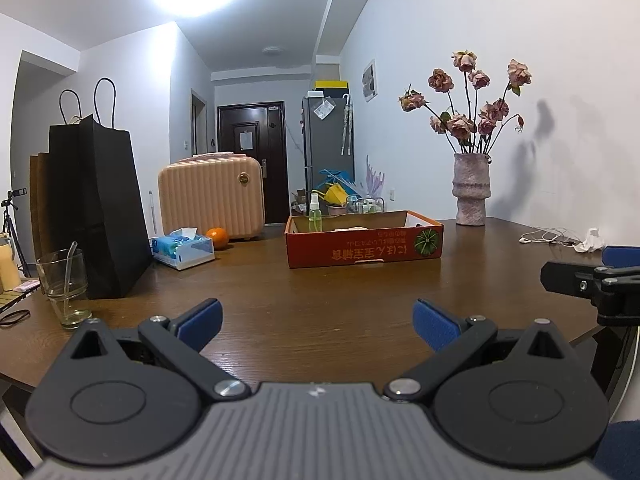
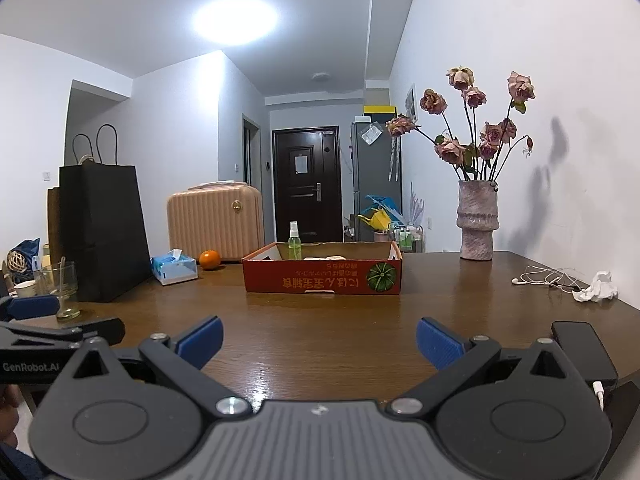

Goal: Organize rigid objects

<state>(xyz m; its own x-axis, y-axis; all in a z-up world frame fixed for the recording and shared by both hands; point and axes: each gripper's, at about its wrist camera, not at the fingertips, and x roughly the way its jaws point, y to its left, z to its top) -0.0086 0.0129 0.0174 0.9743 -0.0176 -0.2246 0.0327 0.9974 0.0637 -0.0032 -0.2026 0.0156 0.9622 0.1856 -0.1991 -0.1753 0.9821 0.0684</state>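
While both grippers gape, the red box (image 1: 364, 249) (spray bottle (image 1: 315, 213) inside) sits well beyond their fingers (image 1: 200, 324).

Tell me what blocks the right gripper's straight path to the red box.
Nothing visible. Only bare table lies between the open right gripper and the box; the vase stands off to the right.

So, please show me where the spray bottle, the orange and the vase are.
spray bottle (image 2: 295, 245): right wrist view, on its green body.
orange (image 2: 209, 259): right wrist view, on the middle of the fruit.
vase (image 1: 471, 189): left wrist view, on its ribbed middle.
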